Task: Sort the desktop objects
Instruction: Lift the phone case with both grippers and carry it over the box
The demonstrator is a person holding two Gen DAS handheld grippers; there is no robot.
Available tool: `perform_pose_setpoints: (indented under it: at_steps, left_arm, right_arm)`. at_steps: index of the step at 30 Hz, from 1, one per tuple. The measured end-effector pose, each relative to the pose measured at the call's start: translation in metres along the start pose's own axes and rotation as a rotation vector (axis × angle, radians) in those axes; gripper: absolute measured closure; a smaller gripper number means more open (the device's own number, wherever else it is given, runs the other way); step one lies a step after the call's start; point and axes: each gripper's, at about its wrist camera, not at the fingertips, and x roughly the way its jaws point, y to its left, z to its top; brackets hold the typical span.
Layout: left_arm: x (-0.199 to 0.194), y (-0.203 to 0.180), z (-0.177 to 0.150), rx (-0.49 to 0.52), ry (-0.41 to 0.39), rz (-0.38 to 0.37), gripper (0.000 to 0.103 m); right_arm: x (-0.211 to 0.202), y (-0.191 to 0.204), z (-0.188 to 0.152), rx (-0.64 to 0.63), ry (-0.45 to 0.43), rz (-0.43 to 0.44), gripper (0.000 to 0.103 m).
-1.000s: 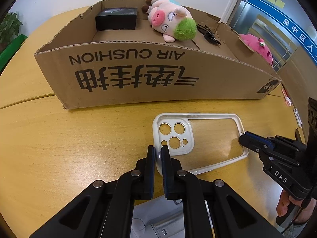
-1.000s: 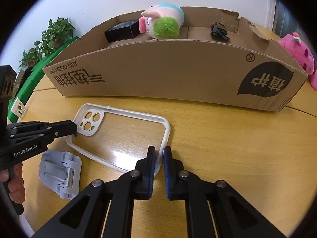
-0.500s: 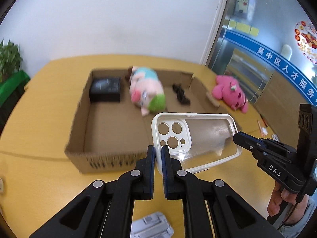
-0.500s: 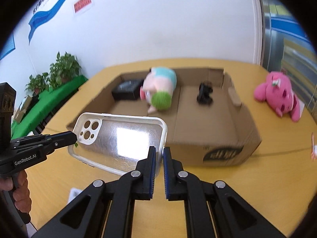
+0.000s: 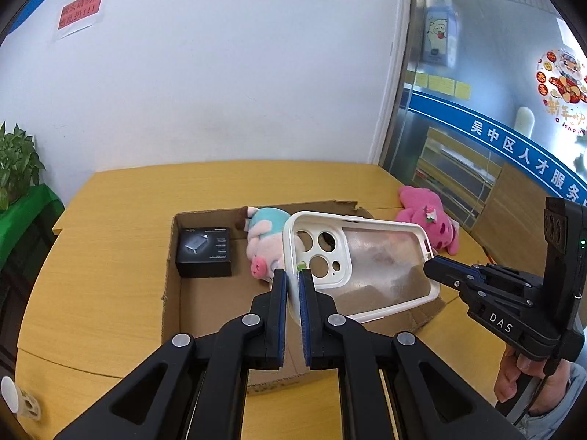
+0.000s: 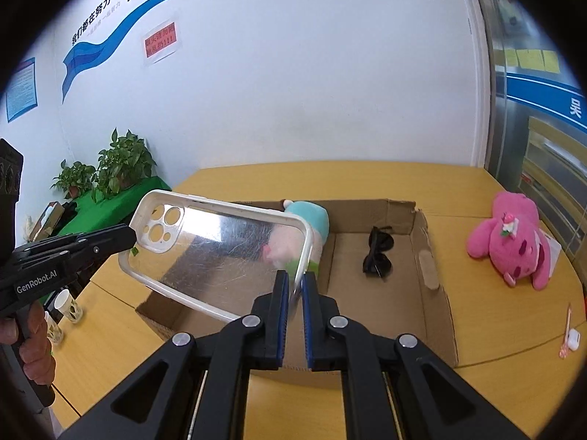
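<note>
A clear phone case [image 5: 370,267] with a white rim hangs in the air above the open cardboard box [image 5: 172,256]. My left gripper [image 5: 292,282] is shut on its camera-cutout end. My right gripper [image 6: 294,286] is shut on the opposite end, and the case [image 6: 220,253] fills the left of that view. The box [image 6: 433,275] holds a black small box [image 5: 204,253], a pink pig plush [image 5: 262,245] and black sunglasses [image 6: 378,255]. The case partly hides the pig plush.
A pink plush toy [image 6: 513,245] lies on the yellow table [image 5: 110,198] right of the box. A pen and a small white item [image 6: 571,337] lie near the right edge. Paper cups [image 6: 68,306] stand at the left. Potted plants [image 6: 110,168] stand on a green stand beyond the table.
Both grippers have lifted the phone case off the table and carried it up and forward over the box. The grey stand on the table has dropped out of view.
</note>
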Motion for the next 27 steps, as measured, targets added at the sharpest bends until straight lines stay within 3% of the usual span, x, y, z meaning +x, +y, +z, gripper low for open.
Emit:
perform_pose_setpoints:
  at_steps: [7, 17, 23, 27]
  left_arm:
    - [0.033, 0.037, -0.004, -0.036, 0.074, 0.073, 0.098]
    - [0.119, 0.093, -0.053, -0.099, 0.319, 0.199, 0.098]
    - [0.16, 0.101, -0.074, -0.051, 0.446, 0.313, 0.099]
    - [0.175, 0.096, -0.079, 0.009, 0.482, 0.367, 0.099]
  right_arm:
    - [0.064, 0.014, 0.007, -0.005, 0.104, 0.052, 0.096]
    - [0.182, 0.033, -0.023, 0.02, 0.375, 0.083, 0.096]
    - [0.227, 0.04, -0.038, 0.045, 0.496, 0.097, 0.096]
    - [0.242, 0.041, -0.047, 0.061, 0.558, 0.089, 0.096]
